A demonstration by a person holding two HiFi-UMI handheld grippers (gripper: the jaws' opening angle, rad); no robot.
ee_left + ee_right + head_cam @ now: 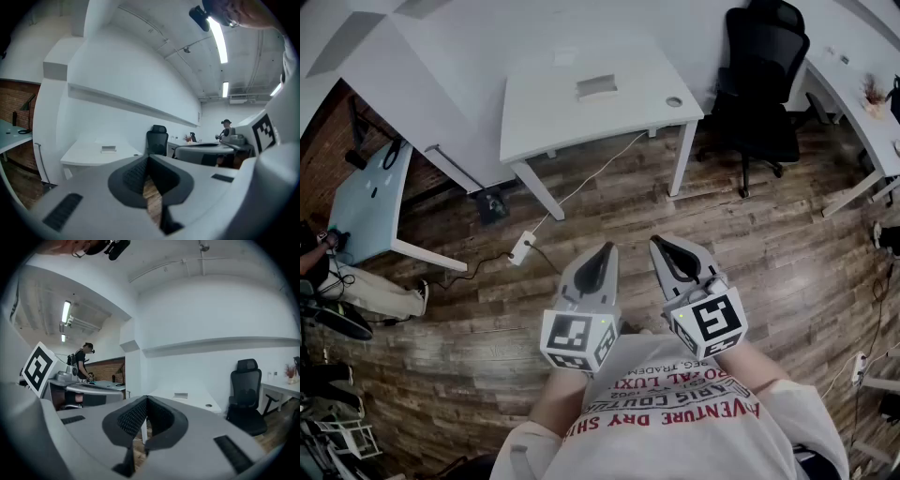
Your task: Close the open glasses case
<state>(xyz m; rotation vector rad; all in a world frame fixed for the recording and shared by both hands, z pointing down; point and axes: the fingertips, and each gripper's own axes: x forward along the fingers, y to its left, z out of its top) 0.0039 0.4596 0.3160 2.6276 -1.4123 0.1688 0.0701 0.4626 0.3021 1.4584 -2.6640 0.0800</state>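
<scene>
**Spotter:** Left gripper [605, 249] and right gripper [662, 242] sit side by side low in the middle of the head view, close against your shirt [675, 427]. Each one has its jaws pressed together at the tips, with nothing between them.

**Second:** And the glasses case [598, 87]?

**Spotter:** Well apart from both. You have it at the upper middle of the frame, a small pale oblong lying on the white table [544, 122], beyond a stretch of wooden floor [750, 244]. It is too small to tell how its lid stands.

**Second:** What is beside it?

**Spotter:** A small round thing [674, 101] lies near the table's right edge, and a black office chair [764, 84] stands to the table's right. Your grippers both point up the frame toward that table.
</scene>
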